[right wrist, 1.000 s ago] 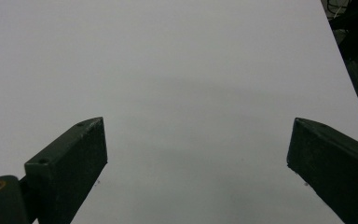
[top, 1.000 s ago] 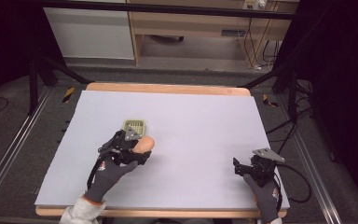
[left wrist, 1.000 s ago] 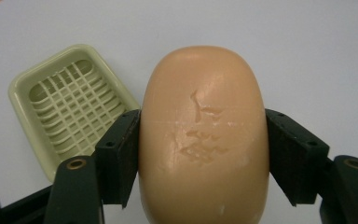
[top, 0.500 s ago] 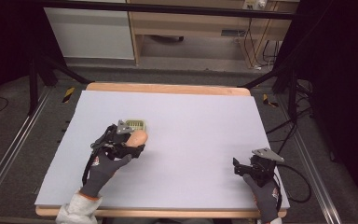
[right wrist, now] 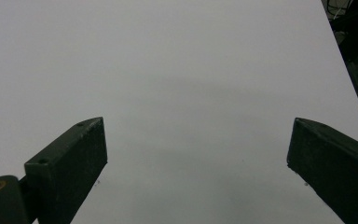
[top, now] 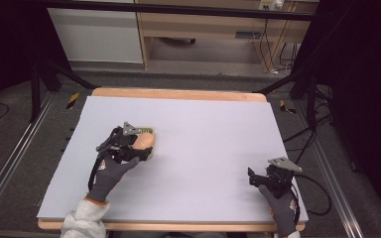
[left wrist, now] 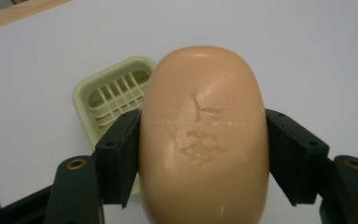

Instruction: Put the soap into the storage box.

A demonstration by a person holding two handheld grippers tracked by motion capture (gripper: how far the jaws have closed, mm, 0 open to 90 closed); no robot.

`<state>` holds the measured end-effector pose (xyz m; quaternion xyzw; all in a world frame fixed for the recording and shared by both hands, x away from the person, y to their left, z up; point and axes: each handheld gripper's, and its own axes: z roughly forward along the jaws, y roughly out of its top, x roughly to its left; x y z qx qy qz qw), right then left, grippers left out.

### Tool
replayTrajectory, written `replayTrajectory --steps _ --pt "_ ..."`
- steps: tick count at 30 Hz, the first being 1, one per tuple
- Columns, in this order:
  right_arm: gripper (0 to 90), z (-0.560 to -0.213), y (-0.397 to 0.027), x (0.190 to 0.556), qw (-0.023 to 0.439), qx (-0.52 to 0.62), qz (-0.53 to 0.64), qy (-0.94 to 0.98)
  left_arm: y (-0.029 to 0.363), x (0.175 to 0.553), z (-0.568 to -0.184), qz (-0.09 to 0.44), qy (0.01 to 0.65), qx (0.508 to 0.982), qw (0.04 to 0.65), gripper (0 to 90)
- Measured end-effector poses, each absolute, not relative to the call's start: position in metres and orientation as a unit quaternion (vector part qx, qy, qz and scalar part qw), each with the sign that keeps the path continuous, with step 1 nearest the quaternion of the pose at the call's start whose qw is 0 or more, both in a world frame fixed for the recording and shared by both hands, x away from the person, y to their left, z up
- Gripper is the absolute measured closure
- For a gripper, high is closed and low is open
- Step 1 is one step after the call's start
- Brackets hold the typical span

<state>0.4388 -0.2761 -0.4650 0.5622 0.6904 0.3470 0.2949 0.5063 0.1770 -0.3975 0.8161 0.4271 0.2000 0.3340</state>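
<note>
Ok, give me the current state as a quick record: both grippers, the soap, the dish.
left gripper: shut on soap, fingers pressing its two sides
soap: peach oval bar, scuffed on top, held over the dish's near end
dish: pale green, slatted, on the table, nothing on the slats in view
right gripper: open, nothing between its fingers, near the table's right front corner

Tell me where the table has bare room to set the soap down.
Most of the table is bare: the whole middle between the left gripper and the right gripper, and the far strip up to the wooden edge. The one crowded spot is at the left, where the soap sits clamped above the green soap dish.
</note>
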Motion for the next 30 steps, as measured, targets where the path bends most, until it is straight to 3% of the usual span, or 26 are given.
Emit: replayTrajectory --steps 30 --pt "5.2 -0.465 -0.276 0.439 0.291 0.560 0.349 0.692 0.182 0.546 -0.412 0.219 0.472 0.796 0.309 32.0"
